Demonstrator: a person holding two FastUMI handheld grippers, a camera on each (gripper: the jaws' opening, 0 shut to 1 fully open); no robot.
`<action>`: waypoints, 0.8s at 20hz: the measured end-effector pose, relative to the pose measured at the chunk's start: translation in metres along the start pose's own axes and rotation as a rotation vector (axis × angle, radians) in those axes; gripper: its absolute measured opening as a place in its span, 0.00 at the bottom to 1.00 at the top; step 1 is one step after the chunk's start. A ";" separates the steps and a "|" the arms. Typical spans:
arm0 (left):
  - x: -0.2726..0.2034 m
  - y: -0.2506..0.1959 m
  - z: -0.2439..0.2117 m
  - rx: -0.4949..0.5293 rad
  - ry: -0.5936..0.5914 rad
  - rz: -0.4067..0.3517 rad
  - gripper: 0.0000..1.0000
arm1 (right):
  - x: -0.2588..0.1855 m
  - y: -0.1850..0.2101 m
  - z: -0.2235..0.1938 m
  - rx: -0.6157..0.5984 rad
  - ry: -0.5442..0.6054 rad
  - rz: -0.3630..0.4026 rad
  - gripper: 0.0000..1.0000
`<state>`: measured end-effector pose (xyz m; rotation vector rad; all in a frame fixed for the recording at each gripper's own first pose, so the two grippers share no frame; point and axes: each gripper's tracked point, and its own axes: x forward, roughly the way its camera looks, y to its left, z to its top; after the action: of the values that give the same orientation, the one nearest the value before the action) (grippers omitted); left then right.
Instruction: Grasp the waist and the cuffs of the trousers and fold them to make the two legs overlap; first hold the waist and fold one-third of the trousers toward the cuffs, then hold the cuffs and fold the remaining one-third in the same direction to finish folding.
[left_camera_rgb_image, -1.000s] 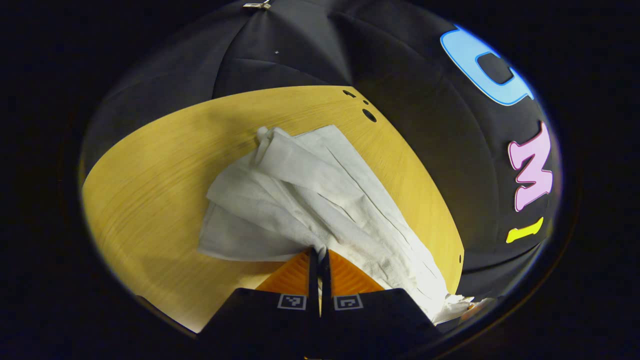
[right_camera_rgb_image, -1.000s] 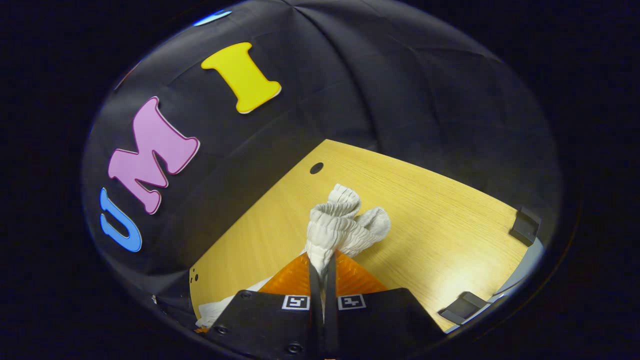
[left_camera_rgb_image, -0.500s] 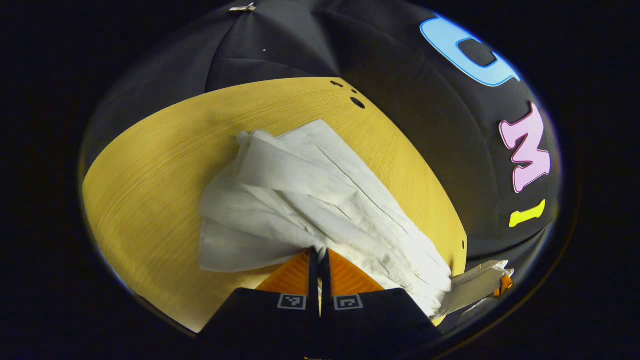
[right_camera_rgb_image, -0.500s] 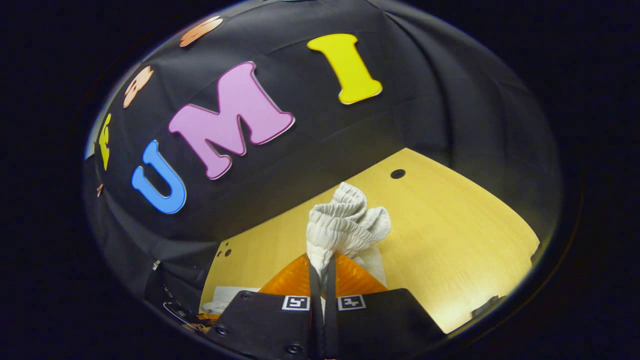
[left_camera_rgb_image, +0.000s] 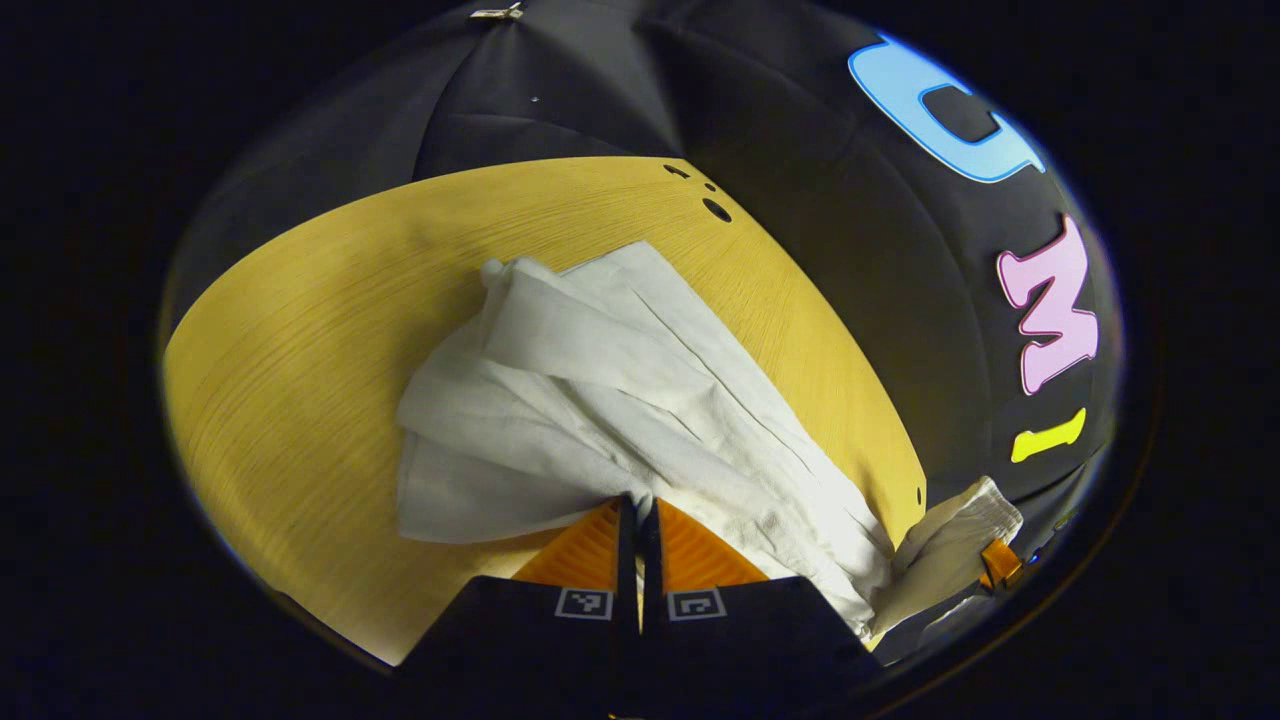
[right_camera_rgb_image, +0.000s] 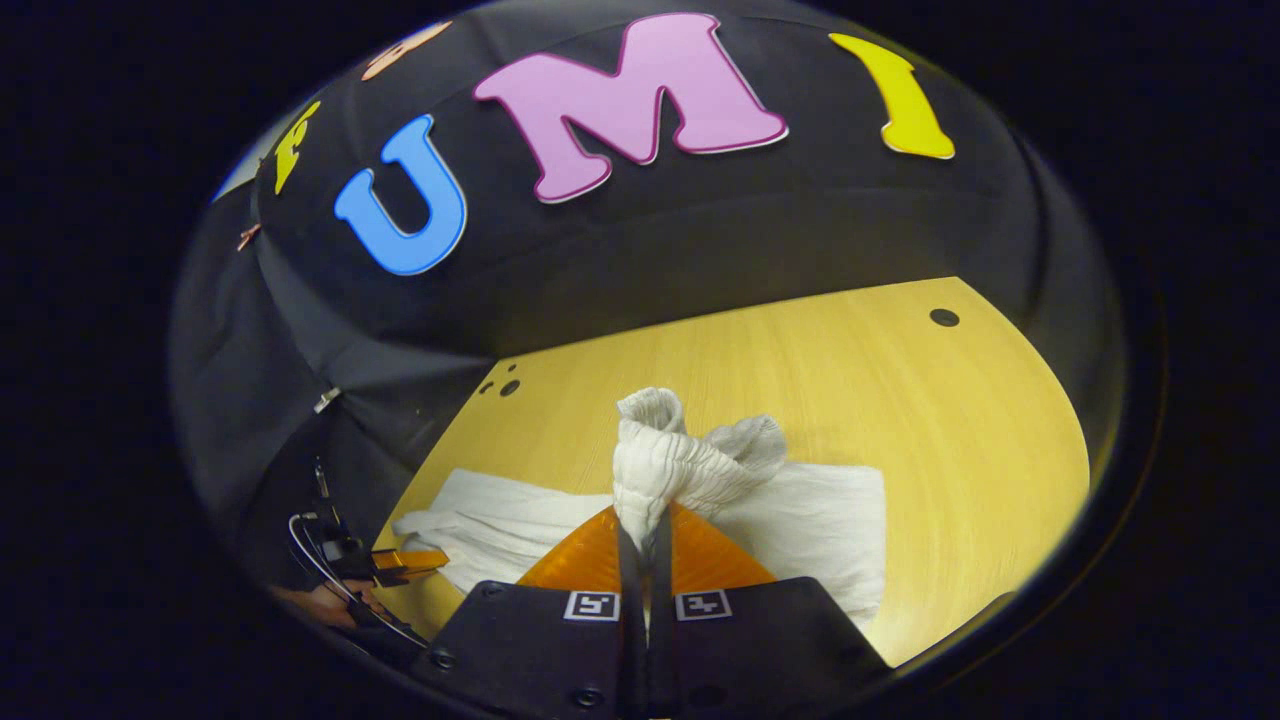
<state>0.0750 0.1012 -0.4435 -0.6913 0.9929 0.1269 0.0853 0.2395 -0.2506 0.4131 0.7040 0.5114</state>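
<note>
- Pale yellow wood-grain desk (left_camera_rgb_image: 300, 330) with a rounded edge, lit brightest near the cameras, dimmer toward the far side.
- Black cloth booth wall (left_camera_rgb_image: 600, 90) hung close behind the desk, creased in long folds; small metal clip (left_camera_rgb_image: 497, 13) pinned on the cloth high above the desk.
- Round cable hole (left_camera_rgb_image: 716, 210) cut in the desk past the trousers, two smaller holes just beside it; a further hole (right_camera_rgb_image: 943, 317) near the desk's far right corner in the right gripper view.
- White trousers (left_camera_rgb_image: 620, 390) spread in loose folds across the middle of the desk, cloth bunched and ridged, one long fold running off toward the desk's right edge.
- Left hand-held gripper (left_camera_rgb_image: 639, 505) closed, both fingers pinched on the near edge of the trousers, low over the desk.
- Right hand-held gripper (right_camera_rgb_image: 642, 520) closed on the gathered, ribbed waist (right_camera_rgb_image: 660, 455) of the trousers, bunch standing up between the fingers, above the rest of the cloth lying flat on the desk.
- In the left gripper view, right hand-held gripper at the desk's right edge with lifted white cloth against it.
- In the right gripper view, left hand-held gripper at the trousers' left end, cables looping beside it, off the desk's left edge.
</note>
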 end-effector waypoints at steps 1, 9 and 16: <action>0.000 0.000 0.000 0.000 0.000 0.000 0.06 | 0.008 0.006 -0.009 -0.016 0.028 0.007 0.06; -0.001 0.000 0.001 -0.005 -0.003 -0.003 0.06 | 0.032 0.051 -0.094 -0.154 0.258 0.085 0.10; -0.004 0.001 0.003 -0.023 -0.010 -0.005 0.06 | 0.019 0.105 -0.124 -0.075 0.340 0.271 0.46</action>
<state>0.0751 0.1043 -0.4397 -0.7133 0.9814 0.1376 -0.0210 0.3574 -0.2913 0.3567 0.9583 0.8751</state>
